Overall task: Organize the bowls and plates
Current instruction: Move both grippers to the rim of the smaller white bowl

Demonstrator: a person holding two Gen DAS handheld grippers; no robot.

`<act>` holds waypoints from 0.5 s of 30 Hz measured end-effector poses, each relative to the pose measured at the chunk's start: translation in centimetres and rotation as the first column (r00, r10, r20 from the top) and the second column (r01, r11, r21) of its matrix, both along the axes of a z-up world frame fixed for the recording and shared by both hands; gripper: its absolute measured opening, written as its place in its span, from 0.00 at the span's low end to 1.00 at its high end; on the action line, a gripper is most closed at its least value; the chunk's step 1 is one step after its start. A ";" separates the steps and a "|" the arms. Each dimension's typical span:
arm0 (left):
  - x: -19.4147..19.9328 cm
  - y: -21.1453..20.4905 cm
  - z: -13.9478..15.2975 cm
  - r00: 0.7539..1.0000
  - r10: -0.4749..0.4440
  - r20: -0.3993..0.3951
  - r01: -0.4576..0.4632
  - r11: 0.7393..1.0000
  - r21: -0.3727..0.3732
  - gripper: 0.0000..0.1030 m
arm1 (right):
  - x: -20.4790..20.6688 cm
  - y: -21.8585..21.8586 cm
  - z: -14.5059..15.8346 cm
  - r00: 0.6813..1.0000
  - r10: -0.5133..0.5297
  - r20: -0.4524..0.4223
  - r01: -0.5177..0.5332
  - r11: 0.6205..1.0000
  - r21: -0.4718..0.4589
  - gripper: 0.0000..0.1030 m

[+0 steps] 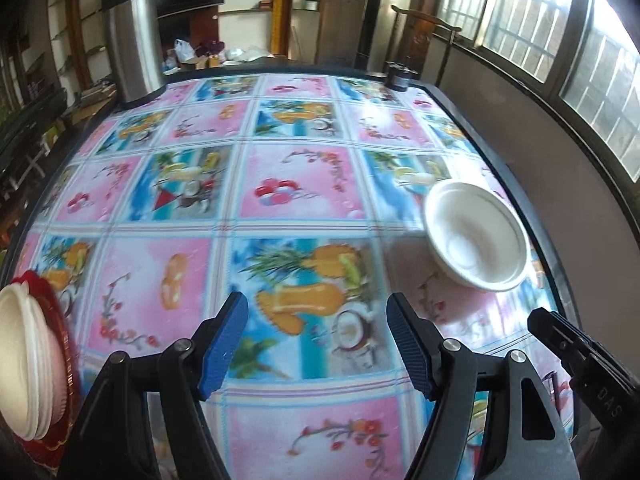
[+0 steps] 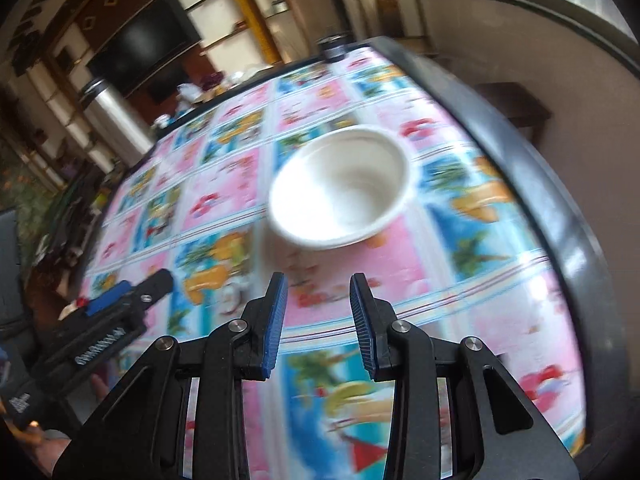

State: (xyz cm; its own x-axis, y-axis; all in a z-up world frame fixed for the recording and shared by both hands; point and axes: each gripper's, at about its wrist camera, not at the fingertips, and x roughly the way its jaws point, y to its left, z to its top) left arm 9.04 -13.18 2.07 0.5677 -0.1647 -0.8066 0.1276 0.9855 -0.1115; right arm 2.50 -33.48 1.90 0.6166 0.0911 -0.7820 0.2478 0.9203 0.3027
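A white bowl stands alone on the patterned tablecloth near the table's right edge; in the right wrist view the bowl lies just ahead of my right gripper, which is open and empty, a short way from its near rim. My left gripper is open wide and empty above the cloth. A stack of white bowls sits on a red plate at the left edge of the left wrist view. The right gripper's tip shows at the lower right there.
A steel thermos stands at the table's far left corner and a small dark jar at the far right corner. The table's dark rim runs close along the right. A wall and windows lie beyond.
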 end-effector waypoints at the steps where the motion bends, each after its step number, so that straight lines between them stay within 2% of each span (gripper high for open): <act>1: 0.4 -0.7 0.0 1.000 -0.018 -0.004 0.018 1.000 -0.008 0.70 | -0.1 -1.2 0.0 1.000 -0.025 0.002 0.025 1.000 0.008 0.34; 4: 2.0 -2.6 0.0 0.999 -0.037 -0.016 0.037 0.999 -0.003 0.70 | -0.2 -4.0 -0.2 0.996 -0.087 0.007 0.086 0.994 0.061 0.42; 7: 3.4 -4.0 -0.4 0.998 -0.053 -0.033 0.053 0.999 -0.014 0.70 | 0.6 -5.3 -0.3 0.993 -0.117 -0.001 0.117 0.993 0.032 0.42; 11: 5.3 -5.8 -1.4 0.996 -0.057 -0.069 0.058 0.998 0.005 0.70 | 2.6 -6.3 -0.6 0.993 -0.116 -0.013 0.116 0.992 0.054 0.42; 15: 6.7 -6.6 -2.2 0.994 -0.051 -0.097 0.050 0.999 -0.013 0.70 | 5.1 -6.8 -1.3 0.993 -0.116 -0.038 0.118 0.991 0.059 0.42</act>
